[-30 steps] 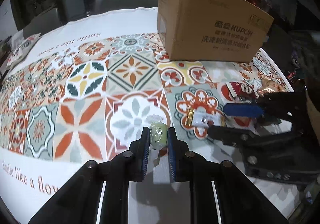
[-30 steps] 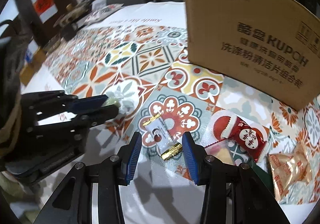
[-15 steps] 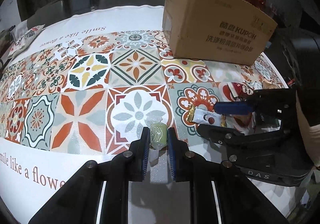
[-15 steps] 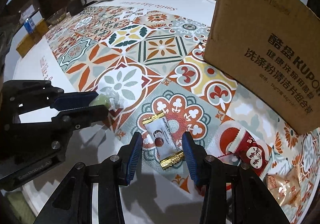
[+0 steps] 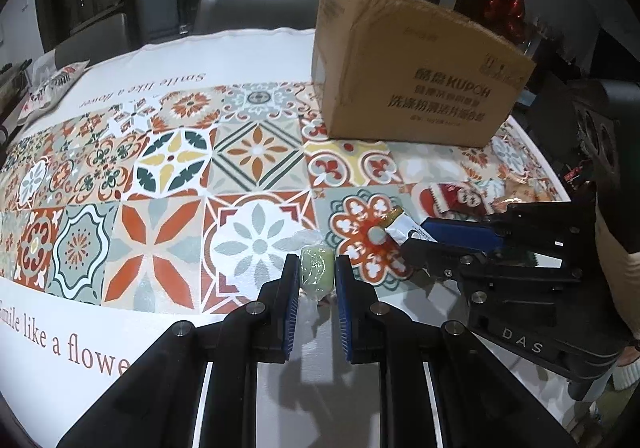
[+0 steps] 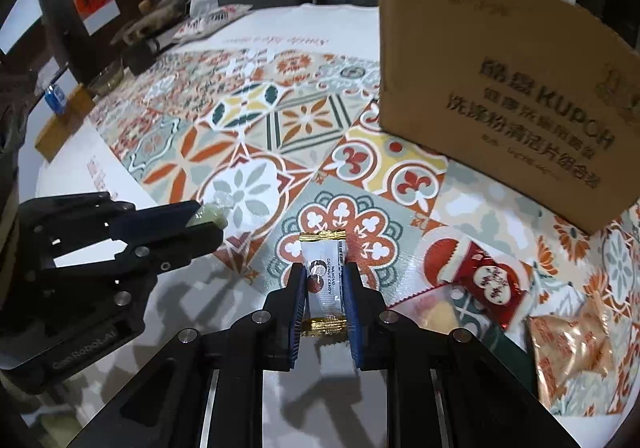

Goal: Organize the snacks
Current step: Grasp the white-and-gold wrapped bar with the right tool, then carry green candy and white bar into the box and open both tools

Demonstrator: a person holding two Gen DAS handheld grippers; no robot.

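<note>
A big table with a flowery cloth (image 5: 172,175) holds a brown cardboard box (image 5: 416,79) at the far side. Near the box lie a red snack pack (image 6: 488,280) and an orange snack pack (image 6: 572,348). The left gripper (image 5: 317,272) squeezes a green candy (image 5: 317,268). Beside it, the right gripper (image 6: 325,288) pinches a white candy (image 6: 324,280) with gold ends.

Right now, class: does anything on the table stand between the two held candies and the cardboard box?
Nothing visible does. The left gripper holds the green candy, the right gripper the white coconut candy; only bare tablecloth lies before the cardboard box.
</note>
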